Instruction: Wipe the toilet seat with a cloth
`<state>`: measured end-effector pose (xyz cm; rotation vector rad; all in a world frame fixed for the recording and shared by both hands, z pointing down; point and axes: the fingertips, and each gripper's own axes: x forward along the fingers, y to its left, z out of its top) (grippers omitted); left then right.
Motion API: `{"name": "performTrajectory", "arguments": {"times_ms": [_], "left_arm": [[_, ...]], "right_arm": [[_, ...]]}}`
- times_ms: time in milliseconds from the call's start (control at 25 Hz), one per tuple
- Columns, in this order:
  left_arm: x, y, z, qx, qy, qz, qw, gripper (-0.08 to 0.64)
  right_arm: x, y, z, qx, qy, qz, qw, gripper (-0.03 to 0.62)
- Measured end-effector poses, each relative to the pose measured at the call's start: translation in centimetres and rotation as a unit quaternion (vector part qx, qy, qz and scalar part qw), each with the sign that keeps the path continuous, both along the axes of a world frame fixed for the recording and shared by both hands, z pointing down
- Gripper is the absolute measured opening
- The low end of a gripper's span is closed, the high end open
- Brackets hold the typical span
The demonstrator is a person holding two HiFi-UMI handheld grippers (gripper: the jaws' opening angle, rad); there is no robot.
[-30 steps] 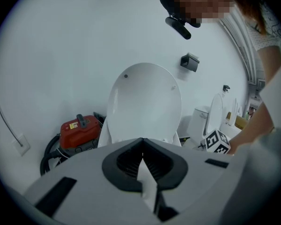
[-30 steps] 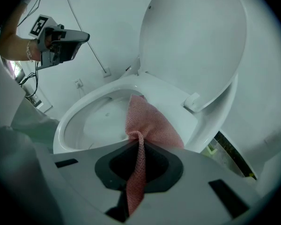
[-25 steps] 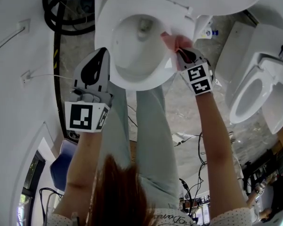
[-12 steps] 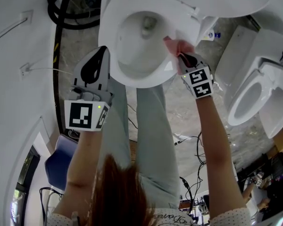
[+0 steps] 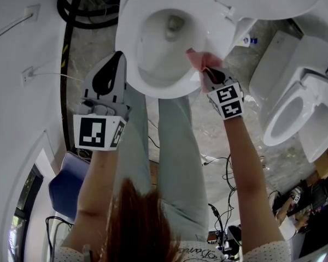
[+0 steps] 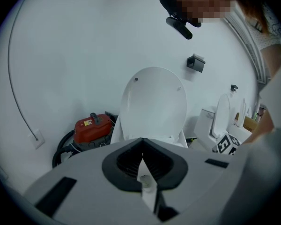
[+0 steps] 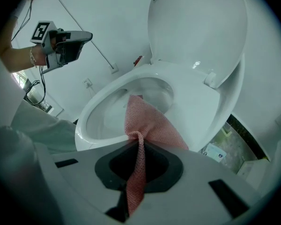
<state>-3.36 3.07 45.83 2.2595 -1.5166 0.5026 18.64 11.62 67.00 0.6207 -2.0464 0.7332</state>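
A white toilet stands below me with its lid (image 7: pixel 196 27) raised and its seat (image 5: pixel 128 64) down around the bowl. My right gripper (image 5: pixel 206 69) is shut on a pink cloth (image 5: pixel 199 60), which lies on the seat's right side (image 7: pixel 196 107). In the right gripper view the cloth (image 7: pixel 147 125) spreads forward from the jaws over the rim. My left gripper (image 5: pixel 117 59) hovers at the seat's left edge, shut with nothing in it. In the left gripper view my left gripper (image 6: pixel 143 156) points at the raised lid (image 6: pixel 152 104).
A second toilet (image 5: pixel 295 113) stands at the right. A red vacuum (image 6: pixel 92 124) with a black hose (image 5: pixel 79 12) sits left of the toilet by the wall. Cables (image 5: pixel 221 168) lie on the floor near the person's legs (image 5: pixel 175 146). A wall runs along the left.
The right gripper has slid the pink cloth a little farther along the seat's right side, toward the hinge. The left gripper has stayed beside the seat's left edge.
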Motion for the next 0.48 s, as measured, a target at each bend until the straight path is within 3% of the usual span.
{"name": "performTrajectory", "arguments": {"times_ms": [480], "left_arm": [[0.1,0.6,0.2,-0.005,-0.001,-0.007,1.0000,0.002]], "right_arm": [[-0.9,2.1,0.1,-0.007,-0.002,-0.002,1.000,0.026]]}}
